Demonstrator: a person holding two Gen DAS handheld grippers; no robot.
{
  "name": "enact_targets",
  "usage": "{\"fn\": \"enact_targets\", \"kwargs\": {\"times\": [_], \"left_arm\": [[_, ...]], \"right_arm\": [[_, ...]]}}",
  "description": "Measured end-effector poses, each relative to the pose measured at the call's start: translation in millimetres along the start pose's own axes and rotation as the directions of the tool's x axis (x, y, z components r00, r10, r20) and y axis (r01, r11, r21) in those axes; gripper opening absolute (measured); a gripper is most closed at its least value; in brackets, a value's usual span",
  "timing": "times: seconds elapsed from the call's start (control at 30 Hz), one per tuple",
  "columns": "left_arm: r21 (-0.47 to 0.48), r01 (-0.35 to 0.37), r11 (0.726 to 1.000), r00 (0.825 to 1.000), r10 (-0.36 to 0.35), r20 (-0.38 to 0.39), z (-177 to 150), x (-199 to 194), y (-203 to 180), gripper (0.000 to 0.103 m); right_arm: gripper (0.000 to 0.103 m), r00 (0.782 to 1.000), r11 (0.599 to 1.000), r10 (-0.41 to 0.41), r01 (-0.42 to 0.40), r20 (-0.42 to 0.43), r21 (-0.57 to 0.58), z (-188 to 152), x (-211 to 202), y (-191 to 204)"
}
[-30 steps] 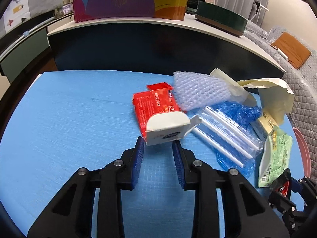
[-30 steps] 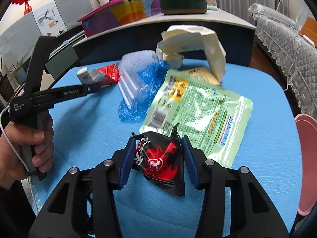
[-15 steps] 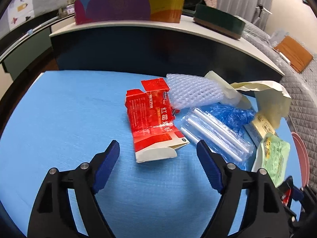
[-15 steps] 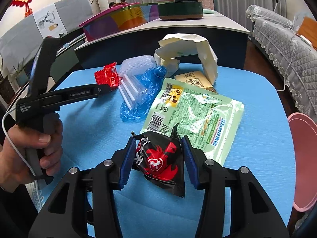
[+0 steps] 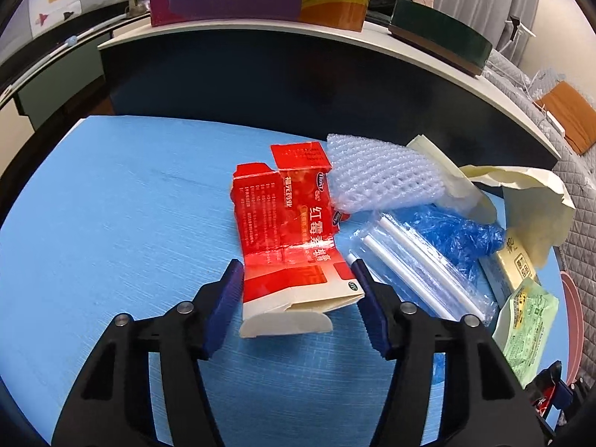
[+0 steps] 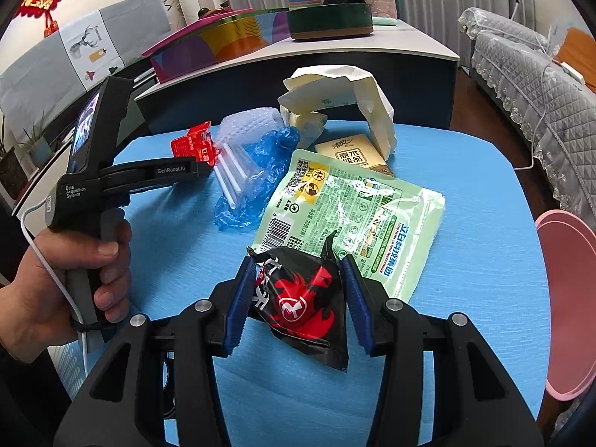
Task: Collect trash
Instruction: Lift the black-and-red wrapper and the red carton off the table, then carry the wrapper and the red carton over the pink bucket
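The left gripper, jaws just closing, pinches the red carton with bare blue table at frame left, while the right gripper pinches the black wrapper.

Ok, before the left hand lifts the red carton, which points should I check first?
1. Red carton between the left gripper's pads: ok. The jaws have just been closing, and the pads stand at both of its edges.
2. Firm press on the carton: cannot tell.
3. Straw packet clear of the left gripper: cannot tell. One straw end lies right beside a pad.
4. Right gripper shut on the black wrapper: ok.
5. Pink container in sight: ok, at the table's right edge.
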State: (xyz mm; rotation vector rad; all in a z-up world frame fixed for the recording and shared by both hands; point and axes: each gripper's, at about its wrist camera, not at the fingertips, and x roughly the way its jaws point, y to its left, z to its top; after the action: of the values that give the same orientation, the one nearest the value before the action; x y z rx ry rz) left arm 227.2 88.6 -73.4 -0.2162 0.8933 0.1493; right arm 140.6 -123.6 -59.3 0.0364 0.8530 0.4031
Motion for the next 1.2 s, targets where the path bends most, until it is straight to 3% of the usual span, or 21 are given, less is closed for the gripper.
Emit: {"fn": "enact_targets", "kwargs": {"times": [0.57, 1.2], "left_arm": [[0.054, 0.004, 0.999, 0.998, -0.007, 0.068, -5, -43, 3, 0.055], [0.135, 0.083, 0.987, 0.981, -0.104, 0.164, -39, -130, -27, 0.055]], "right_arm": [[0.048, 0.998, 1.000, -0.024, 0.025, 0.060, -0.015, 5, -24, 2], [0.048, 0.977, 0.996, -0.091, 0.088, 0.192, 0.023, 1, -106, -12]]}}
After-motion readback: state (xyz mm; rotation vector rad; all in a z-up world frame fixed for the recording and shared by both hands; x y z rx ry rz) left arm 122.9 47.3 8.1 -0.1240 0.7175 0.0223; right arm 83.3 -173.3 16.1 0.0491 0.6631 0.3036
